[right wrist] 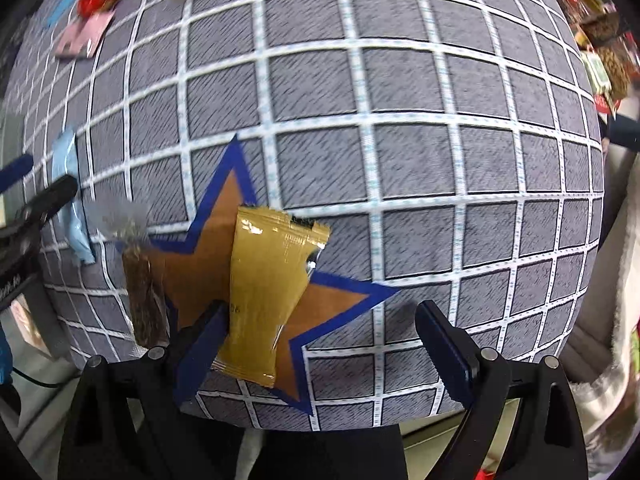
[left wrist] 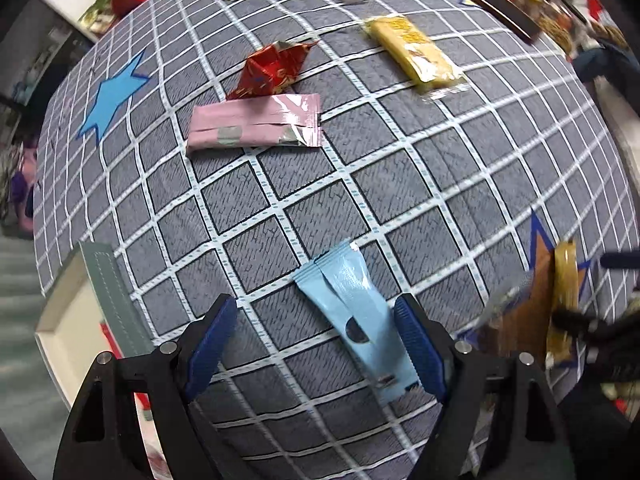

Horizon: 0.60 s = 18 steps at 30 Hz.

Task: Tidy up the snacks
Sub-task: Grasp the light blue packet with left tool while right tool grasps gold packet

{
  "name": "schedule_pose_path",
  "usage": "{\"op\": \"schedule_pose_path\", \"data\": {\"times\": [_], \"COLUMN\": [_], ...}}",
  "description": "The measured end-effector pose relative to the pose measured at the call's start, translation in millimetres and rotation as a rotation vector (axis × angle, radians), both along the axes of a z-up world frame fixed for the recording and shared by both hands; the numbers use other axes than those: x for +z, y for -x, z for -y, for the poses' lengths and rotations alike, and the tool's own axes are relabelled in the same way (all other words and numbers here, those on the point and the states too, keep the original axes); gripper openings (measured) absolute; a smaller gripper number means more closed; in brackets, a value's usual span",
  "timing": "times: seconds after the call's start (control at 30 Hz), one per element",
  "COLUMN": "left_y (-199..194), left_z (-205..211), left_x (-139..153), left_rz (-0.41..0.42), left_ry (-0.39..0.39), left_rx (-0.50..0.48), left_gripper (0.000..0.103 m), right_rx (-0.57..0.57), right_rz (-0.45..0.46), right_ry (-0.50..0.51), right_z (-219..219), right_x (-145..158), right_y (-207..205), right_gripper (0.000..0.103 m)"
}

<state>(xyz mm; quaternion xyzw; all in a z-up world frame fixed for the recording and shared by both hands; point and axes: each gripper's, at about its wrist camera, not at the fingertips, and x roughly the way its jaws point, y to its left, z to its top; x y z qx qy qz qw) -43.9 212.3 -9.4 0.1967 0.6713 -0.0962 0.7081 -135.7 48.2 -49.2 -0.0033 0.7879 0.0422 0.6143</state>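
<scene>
Both grippers point down over a table covered with a grey checked cloth (left wrist: 304,184). Left gripper (left wrist: 320,344): jaws spread wide, nothing clamped; a light blue packet (left wrist: 356,316) lies flat on the cloth between them, its lower end just beside the right-hand finger, contact uncertain at that edge. Beyond it on the cloth, well apart: a pink packet (left wrist: 256,126), a crumpled red wrapper (left wrist: 276,66) touching the pink one's far edge, and a yellow packet (left wrist: 416,54) off to the right. A light blue star (left wrist: 112,98) is marked on the cloth at left. A pale box with a grey-green rim (left wrist: 100,292) sits at the table's left edge. Right gripper (right wrist: 324,332): jaws also wide apart, pressing on nothing. A gold packet (right wrist: 268,292) lies on a brown star with a blue outline (right wrist: 200,264), its lower part just beside the left-hand finger; the right-hand finger stands clear of it. A dark brown snack bar (right wrist: 144,300) in clear wrap lies across the star's left point; it is blurred, so details are not readable. More packets are heaped at the far right edge (left wrist: 560,8).
</scene>
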Motion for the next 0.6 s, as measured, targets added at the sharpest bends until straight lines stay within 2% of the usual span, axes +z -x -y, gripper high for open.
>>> {"op": "schedule_pose_path", "data": {"times": [0.13,0.27,0.43,0.53,0.6], "left_y": [-4.6,-8.9,-1.4,6.3,2.2], "left_z": [8.5,2.3,-16.0,-16.7,-7.8], "left_x": [-6.1,-12.4,-19.5,-28.0,-31.5], "left_rz": [-0.006,-0.051,-0.066,-0.069,-0.055], "left_ry": [-0.015,0.008,0.003,-0.008,-0.010], "left_rx": [0.012,0.186,0.325,0.340,0.317], "left_gripper": [0.084,0.084,0.084,0.085,0.085], "right_rx": [0.008,-0.057,-0.145,-0.185,-0.162], "right_rz": [-0.008,-0.018,-0.045,-0.057,-0.060], "right_ry": [-0.014,-0.003,0.007,0.009,0.010], "right_z": [0.5,-12.7,-9.7,-6.8,0.1], "right_x": [-3.2,-5.5,-10.0,-12.5,-17.9], "right_y": [6.9,4.7,5.8,12.4,3.3], "right_gripper": [0.094,0.095,0.098,0.098,0.097]}}
